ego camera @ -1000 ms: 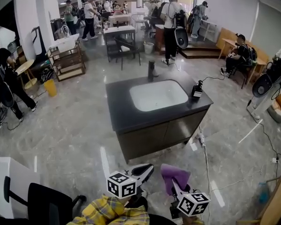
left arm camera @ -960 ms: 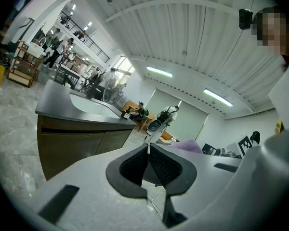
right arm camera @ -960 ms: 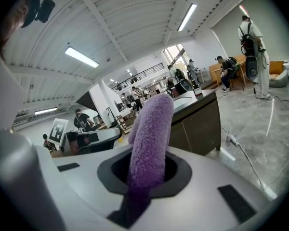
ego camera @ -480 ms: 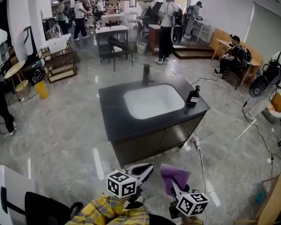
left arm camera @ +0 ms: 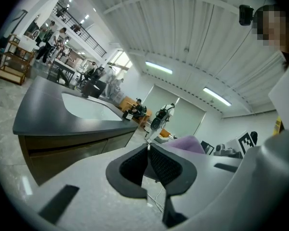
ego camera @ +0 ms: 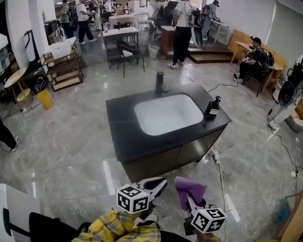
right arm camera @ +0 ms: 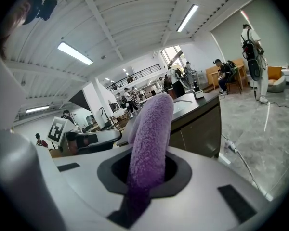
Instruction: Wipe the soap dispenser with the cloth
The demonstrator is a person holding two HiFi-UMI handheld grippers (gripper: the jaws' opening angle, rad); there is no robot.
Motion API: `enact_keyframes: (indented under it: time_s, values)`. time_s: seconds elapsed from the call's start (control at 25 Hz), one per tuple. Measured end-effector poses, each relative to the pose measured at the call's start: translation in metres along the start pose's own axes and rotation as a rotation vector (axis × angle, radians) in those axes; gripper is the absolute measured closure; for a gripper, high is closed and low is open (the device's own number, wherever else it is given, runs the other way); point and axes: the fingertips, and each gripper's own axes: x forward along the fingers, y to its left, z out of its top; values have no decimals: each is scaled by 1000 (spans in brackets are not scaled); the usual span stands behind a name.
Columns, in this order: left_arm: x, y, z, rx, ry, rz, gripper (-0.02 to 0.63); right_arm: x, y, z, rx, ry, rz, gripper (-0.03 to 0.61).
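Note:
A black soap dispenser (ego camera: 212, 107) stands at the right edge of the dark counter (ego camera: 122, 132), beside the white sink basin (ego camera: 167, 114); it is also small and far off (left arm camera: 128, 116) in the left gripper view. A purple cloth (ego camera: 190, 190) sticks up from my right gripper (ego camera: 186, 196), whose jaws are shut on it (right arm camera: 149, 143). My left gripper (ego camera: 155, 184) is shut and holds nothing (left arm camera: 148, 152). Both grippers hang low at the bottom of the head view, well short of the counter.
A black faucet (ego camera: 160, 81) rises behind the basin. A power strip and cables (ego camera: 215, 158) lie on the marble floor right of the cabinet. A black chair (ego camera: 50, 228) is at lower left. Several people, tables and shelves fill the far room.
The sink cabinet has come a little nearer and lower in the head view. Both grippers keep the same places and grips.

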Motion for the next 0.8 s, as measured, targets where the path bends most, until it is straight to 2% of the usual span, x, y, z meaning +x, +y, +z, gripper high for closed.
enact_keyframes:
  time_s: [0.44, 0.8]
  values:
    - [25, 45, 20, 12, 39, -28, 604, 50, -10, 23, 34, -24, -23, 541]
    - [70, 57, 34, 0, 56, -44, 604, 64, -56, 53, 49, -43, -74, 541]
